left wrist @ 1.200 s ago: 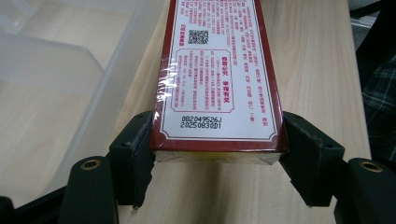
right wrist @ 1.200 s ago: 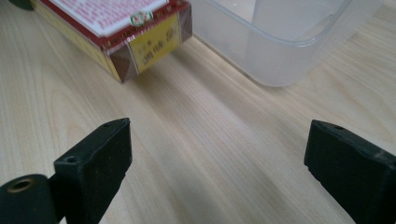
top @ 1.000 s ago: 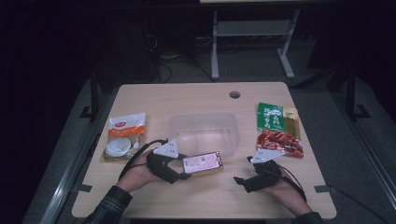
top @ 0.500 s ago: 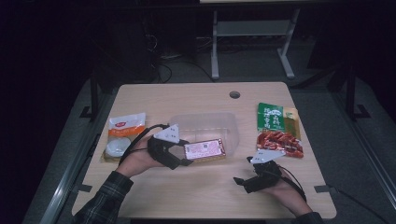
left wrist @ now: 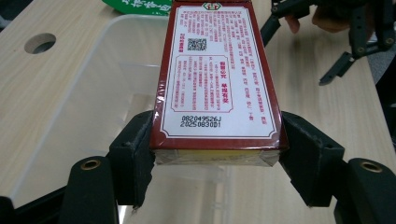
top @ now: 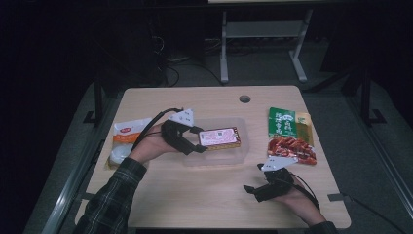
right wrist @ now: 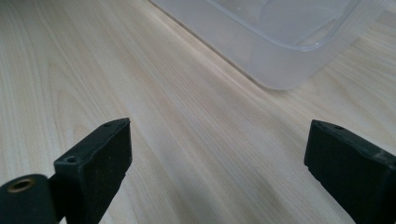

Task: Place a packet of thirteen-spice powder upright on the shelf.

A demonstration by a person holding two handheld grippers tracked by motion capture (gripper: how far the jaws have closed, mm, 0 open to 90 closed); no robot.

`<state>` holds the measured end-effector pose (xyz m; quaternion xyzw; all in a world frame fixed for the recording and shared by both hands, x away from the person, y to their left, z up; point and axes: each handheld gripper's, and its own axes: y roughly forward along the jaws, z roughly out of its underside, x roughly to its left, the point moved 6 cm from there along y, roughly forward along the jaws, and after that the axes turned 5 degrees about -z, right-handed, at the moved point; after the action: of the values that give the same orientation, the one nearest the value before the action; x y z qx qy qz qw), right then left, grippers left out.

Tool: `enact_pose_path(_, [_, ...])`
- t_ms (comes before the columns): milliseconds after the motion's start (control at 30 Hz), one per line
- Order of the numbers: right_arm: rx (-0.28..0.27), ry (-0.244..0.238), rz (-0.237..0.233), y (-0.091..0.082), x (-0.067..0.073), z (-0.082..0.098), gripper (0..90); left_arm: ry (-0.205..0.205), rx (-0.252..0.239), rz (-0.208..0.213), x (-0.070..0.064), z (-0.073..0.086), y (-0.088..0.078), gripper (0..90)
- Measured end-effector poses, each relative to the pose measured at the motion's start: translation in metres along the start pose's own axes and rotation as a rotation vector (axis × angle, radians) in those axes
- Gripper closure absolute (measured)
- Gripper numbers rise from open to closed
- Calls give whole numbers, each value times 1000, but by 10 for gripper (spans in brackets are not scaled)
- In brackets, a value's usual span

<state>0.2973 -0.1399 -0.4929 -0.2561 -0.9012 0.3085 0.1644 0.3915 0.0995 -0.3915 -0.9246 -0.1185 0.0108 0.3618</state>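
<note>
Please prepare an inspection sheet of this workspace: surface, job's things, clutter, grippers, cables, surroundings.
Surface: light wooden table with a round hole near the far edge.
Job's things: red box held level above the clear plastic bin.
Clutter: orange-and-white packet at the left; green packet and red packet at the right.
Grippers: left gripper clamps the red box by its sides; right gripper open above bare wood, nothing between the jaws.
Cables: black cable loops from the left gripper.
Surroundings: dark room, grey metal frame behind the table.

High view looks down the table [top: 160, 195]; both claw views, close, probably share the clear tub [left wrist: 93, 88].
</note>
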Motion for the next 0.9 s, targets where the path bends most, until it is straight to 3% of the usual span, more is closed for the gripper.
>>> enact_pose_path(300, [-4, -4, 0, -1, -1, 0, 71, -6, 18, 12, 25, -11, 17, 321])
enact_pose_path(500, [-6, -3, -1, -2, 0, -1, 71, -11, 48, 27, 32, -12, 28, 320])
enact_pose_path(900, [-12, 3, -4, -1, -1, -1, 71, -16, 56, 30, 37, -11, 39, 320])
